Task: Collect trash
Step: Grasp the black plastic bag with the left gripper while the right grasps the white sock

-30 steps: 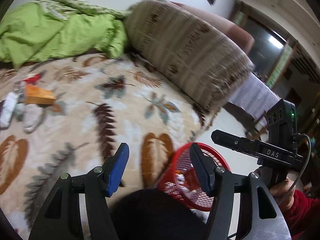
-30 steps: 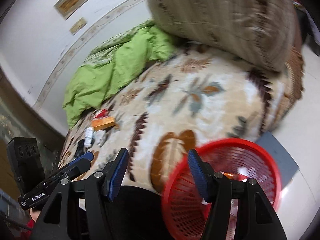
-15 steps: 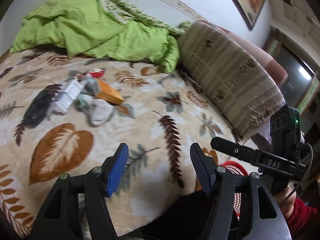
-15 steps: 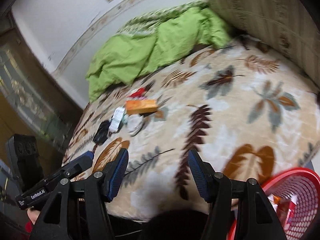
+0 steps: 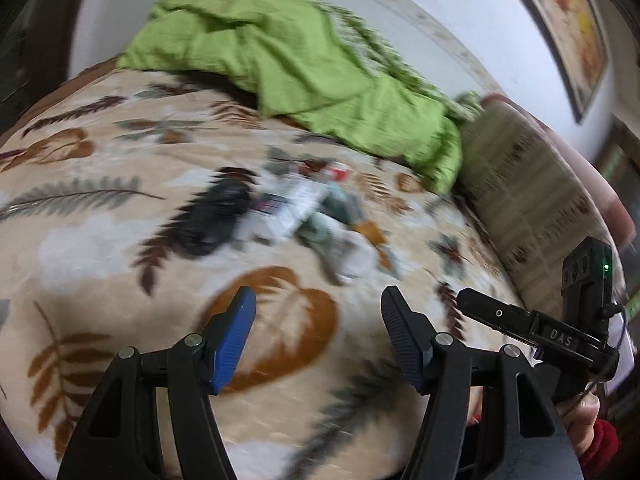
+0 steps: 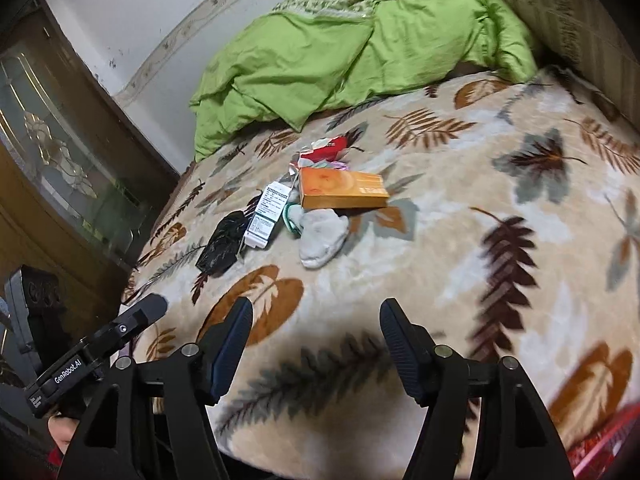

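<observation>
Through the left wrist camera, your left gripper [image 5: 316,332] hangs over the near edge of the bed [image 5: 100,240], its blue pads spread with nothing between them. The trash pile [image 5: 296,212] lies blurred in the middle of the leaf-print blanket, short of the green quilt [image 5: 304,64] bunched at the far edge. Among the blur you can make out a black bag [image 5: 212,220] on the left of the pile and a white packet [image 5: 296,204] beside it. Your right gripper [image 5: 532,328] shows at the right margin, level with the left one.

Through the right wrist camera the picture is sharper. Your right gripper [image 6: 316,332] also stands released and empty, and its jaws have just been opening a little wider. The pile is well apart from the pads: an orange box [image 6: 344,190] lies partly over a grey sock [image 6: 322,240], a red wrapper [image 6: 328,148] sits behind it towards the quilt, and the white packet [image 6: 268,212] leans against the black bag [image 6: 222,242]. A sliver of the red basket [image 6: 600,444] shows at the bottom right, beside the bed's near edge.

I'd judge you are still on the approach. Slow down before you reach the pile, choose one piece per gripper, and take the rigid orange box first, across its narrow sides. Leave the sock unless you mean it as trash. Press the pads into the blanket only lightly, or you may pinch the fabric along with the wrapper.
</observation>
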{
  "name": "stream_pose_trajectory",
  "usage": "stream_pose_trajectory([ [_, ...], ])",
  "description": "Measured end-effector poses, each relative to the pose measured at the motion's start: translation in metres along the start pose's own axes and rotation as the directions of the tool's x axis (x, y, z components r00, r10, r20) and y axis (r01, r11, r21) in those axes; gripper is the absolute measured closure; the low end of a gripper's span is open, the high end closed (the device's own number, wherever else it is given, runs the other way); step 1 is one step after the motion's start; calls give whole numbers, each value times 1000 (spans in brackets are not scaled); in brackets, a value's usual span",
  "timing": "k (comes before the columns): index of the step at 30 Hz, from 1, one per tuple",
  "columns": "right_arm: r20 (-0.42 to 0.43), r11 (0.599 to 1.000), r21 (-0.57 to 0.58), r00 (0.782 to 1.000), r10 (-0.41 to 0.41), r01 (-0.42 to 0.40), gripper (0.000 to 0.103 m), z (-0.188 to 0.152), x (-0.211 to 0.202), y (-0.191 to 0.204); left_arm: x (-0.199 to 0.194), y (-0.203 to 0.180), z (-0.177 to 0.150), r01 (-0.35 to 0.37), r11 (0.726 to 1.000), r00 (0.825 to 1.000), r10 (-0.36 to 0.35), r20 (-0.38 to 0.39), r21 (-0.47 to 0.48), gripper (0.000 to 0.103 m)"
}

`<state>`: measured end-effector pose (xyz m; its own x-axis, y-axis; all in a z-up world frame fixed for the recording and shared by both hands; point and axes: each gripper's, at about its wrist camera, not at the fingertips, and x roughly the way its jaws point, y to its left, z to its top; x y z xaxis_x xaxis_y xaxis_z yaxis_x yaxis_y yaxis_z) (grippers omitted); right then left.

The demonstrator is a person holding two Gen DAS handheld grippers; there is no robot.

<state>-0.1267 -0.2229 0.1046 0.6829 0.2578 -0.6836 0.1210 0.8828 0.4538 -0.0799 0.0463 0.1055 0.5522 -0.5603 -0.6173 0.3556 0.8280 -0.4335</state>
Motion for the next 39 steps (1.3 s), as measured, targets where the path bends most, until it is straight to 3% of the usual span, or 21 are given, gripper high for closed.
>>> stream_pose_trajectory([
  [7,-63,999,-8,997,-54,54,32,35,80,1,32,19,26,-68,997,998,68,-14,26,38],
  [10,-88,997,-18,993,-78,77,32,43,111,1,43,23,41,-126,990,992,124,26,58,29],
  [15,-61,996,-49,996,-72,69,35,47,133,6,71,46,53,-178,984,984,178,16,18,28],
  [17,-70,998,-53,997,-40,36,58,46,136,5,82,52,53,-187,982,982,187,-6,18,28],
  [21,-69,1000,-18,998,-2,1,73,46,131,1,107,67,60,-222,975,974,222,-41,-7,28],
  [23,-66,1000,11,997,30,-29,75,43,126,0,116,73,62,-224,974,974,223,-48,-31,29],
  [26,-54,998,12,997,54,-54,75,38,114,4,132,80,61,-220,975,972,216,-89,-31,48],
  [29,-29,998,-4,998,61,-62,75,33,101,10,133,73,57,-231,973,969,232,-81,18,64],
  [34,27,998,-16,998,53,-53,75,30,80,12,111,69,46,-231,973,971,231,-55,12,64],
  [39,46,998,6,997,54,-55,75,19,63,9,72,57,35,-217,976,976,218,26,-12,64],
])
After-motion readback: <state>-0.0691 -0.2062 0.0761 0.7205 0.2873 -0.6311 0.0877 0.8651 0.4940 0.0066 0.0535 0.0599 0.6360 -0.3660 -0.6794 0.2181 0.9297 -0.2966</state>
